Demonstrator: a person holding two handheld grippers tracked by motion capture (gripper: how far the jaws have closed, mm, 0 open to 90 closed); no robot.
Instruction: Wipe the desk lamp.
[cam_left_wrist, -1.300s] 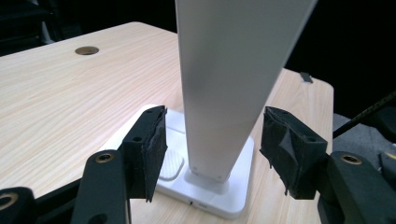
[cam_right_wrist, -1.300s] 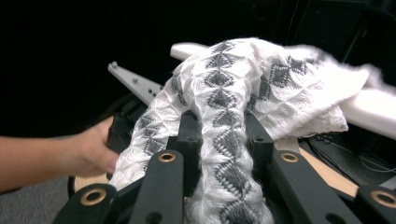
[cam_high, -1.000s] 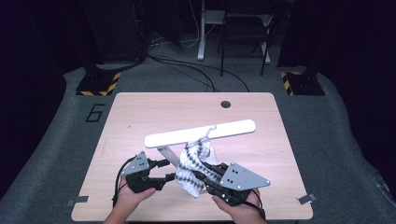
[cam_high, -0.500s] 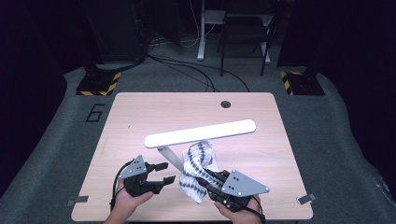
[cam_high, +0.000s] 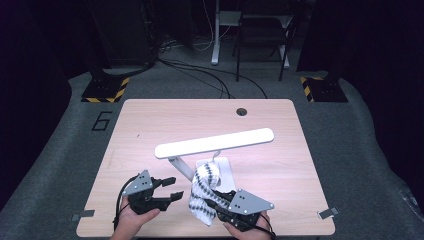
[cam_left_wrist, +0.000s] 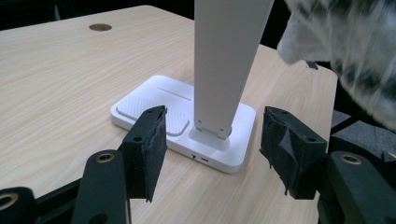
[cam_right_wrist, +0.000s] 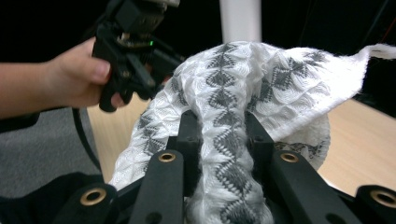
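A white cloth with a grey diamond pattern (cam_high: 204, 192) hangs bunched near the table's front edge. My right gripper (cam_high: 216, 201) is shut on it, and in the right gripper view the two black jaws pinch a thick fold of the cloth (cam_right_wrist: 229, 93). A white desk lamp stands mid-table, with a long flat head (cam_high: 215, 142) and a flat base (cam_high: 226, 167). My left gripper (cam_high: 172, 188) is open and holds nothing, just left of the cloth. Its view looks between the jaws at the lamp base (cam_left_wrist: 154, 100) and upright arm (cam_left_wrist: 229, 56), with the cloth (cam_left_wrist: 355, 42) at upper right.
The wooden table (cam_high: 150, 125) has a round cable hole (cam_high: 242, 111) at its far side and small metal tabs at the front corners (cam_high: 327, 213). Behind it on the grey floor are cables, chair legs and striped yellow-black bases (cam_high: 105, 90).
My right gripper has sunk toward the table's front edge and taken the cloth down with it. The left gripper has hardly moved and stays open.
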